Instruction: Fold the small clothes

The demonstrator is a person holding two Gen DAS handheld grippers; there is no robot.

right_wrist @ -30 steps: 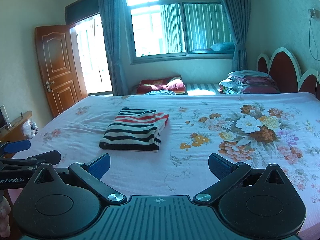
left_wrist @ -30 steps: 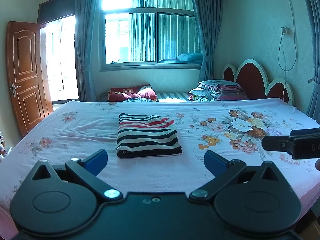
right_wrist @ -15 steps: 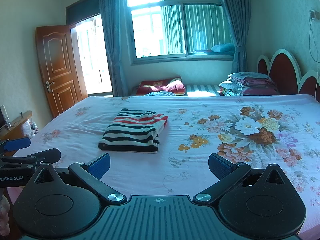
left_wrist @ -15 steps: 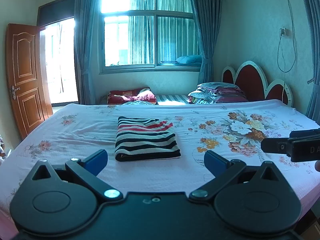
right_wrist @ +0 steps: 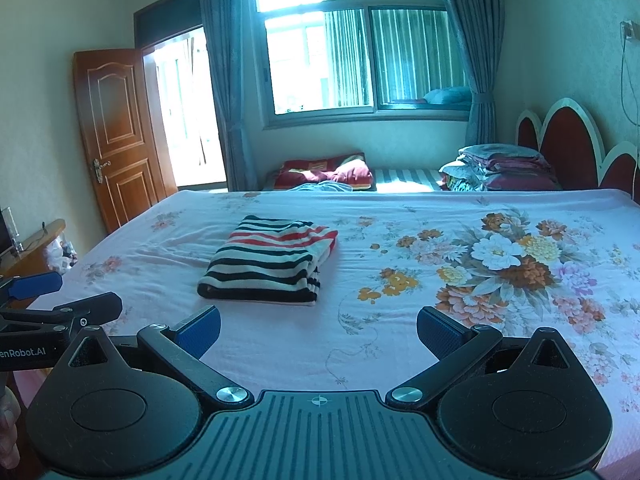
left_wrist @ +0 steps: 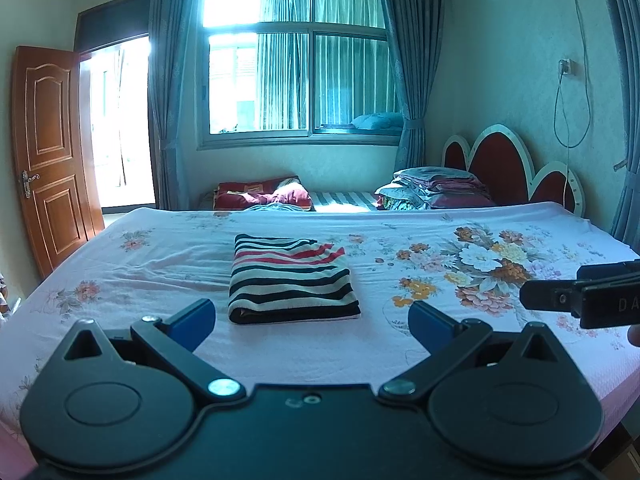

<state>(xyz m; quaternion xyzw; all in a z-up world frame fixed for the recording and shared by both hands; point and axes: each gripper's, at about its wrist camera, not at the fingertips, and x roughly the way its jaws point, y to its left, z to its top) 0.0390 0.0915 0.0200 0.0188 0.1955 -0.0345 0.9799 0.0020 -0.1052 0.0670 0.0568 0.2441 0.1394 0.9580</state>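
While the striped garment (left_wrist: 294,278) lies folded in a neat rectangle left of centre on the bed (left_wrist: 400,344), both tools hang back at the near edge, well apart from it. Left tool (left_wrist: 312,316): blue pads spread wide, nothing between them. Right tool (right_wrist: 319,332): wide too, empty. Floral sheet (right_wrist: 500,256) all around, pillows (right_wrist: 504,168) stacked far right.

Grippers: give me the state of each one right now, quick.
Left gripper: open, holding nothing, short of the folded striped garment on the bed.
Right gripper: open, holding nothing, also clear of it.
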